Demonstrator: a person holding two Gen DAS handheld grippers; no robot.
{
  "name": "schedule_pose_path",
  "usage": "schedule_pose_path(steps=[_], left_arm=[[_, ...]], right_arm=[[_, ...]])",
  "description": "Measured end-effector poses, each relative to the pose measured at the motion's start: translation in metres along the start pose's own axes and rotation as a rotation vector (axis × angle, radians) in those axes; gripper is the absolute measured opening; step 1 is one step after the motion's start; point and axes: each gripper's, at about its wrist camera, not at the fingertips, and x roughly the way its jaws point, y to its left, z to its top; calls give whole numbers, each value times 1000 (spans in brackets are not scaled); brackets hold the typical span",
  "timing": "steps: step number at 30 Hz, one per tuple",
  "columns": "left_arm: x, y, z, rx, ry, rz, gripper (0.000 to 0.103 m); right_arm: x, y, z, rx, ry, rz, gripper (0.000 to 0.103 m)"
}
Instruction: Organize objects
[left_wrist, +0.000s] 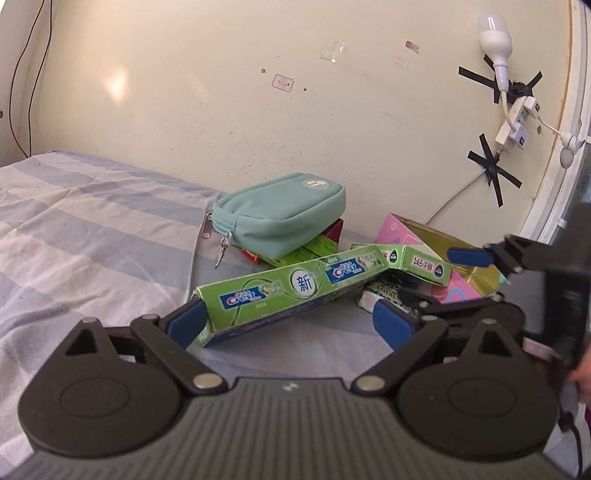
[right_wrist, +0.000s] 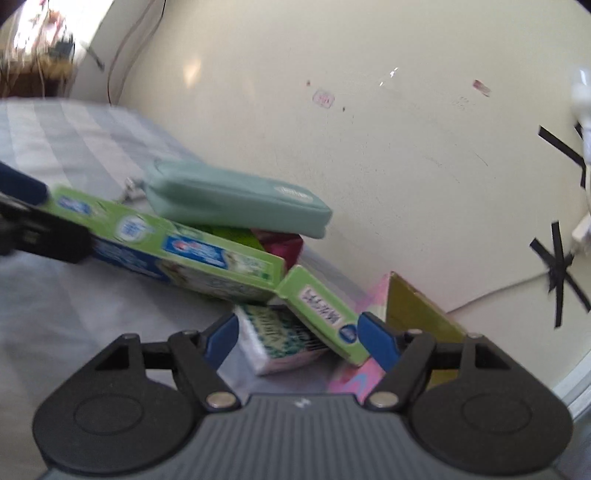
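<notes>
- The long green toothpaste box (left_wrist: 295, 288) lies on the bed (left_wrist: 85, 221), bent near its far end, leaning into a pile by the wall.
- The left gripper (left_wrist: 288, 321) stands wide, its left finger (left_wrist: 186, 321) against the box's near end and the right finger clear of it: nothing clamped.
- The right gripper (right_wrist: 295, 339) is spread around the box's bent end flap (right_wrist: 321, 314) and a white tissue pack (right_wrist: 273, 343) (whether its fingers press, I cannot tell).
- Above, a teal pouch (left_wrist: 280, 214) rests on other boxes; a pink box (left_wrist: 458, 280) sits behind.
- Best to center each gripper on one item only, squeeze the flat faces, then lift level so the pouch doesn't slide.
</notes>
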Motion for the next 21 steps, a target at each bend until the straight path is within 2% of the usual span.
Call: schedule_pose_path(steps=[4, 6, 7, 9, 11, 13, 18, 21], left_arm=[[-1, 1, 0, -8, -2, -7, 98], [-1, 2, 0, -8, -6, -13, 98], [-2, 1, 0, -5, -9, -15, 98], [-4, 0, 0, 6, -18, -24, 98], [-6, -2, 0, 15, -28, -34, 98], [-7, -2, 1, 21, -38, -38, 98], [-10, 2, 2, -4, -59, -38, 98], [-8, 6, 2, -24, -48, -31, 98]], right_arm=[[27, 3, 13, -83, 48, -55, 73], [37, 5, 16, -88, 66, -65, 62], [42, 5, 17, -87, 78, -63, 45], [45, 7, 14, -90, 80, -64, 43], [41, 9, 10, -100, 57, -79, 36], [26, 9, 6, -77, 21, -71, 33], [-43, 3, -4, -7, -102, -45, 31], [-87, -6, -14, 95, -152, 55, 30]])
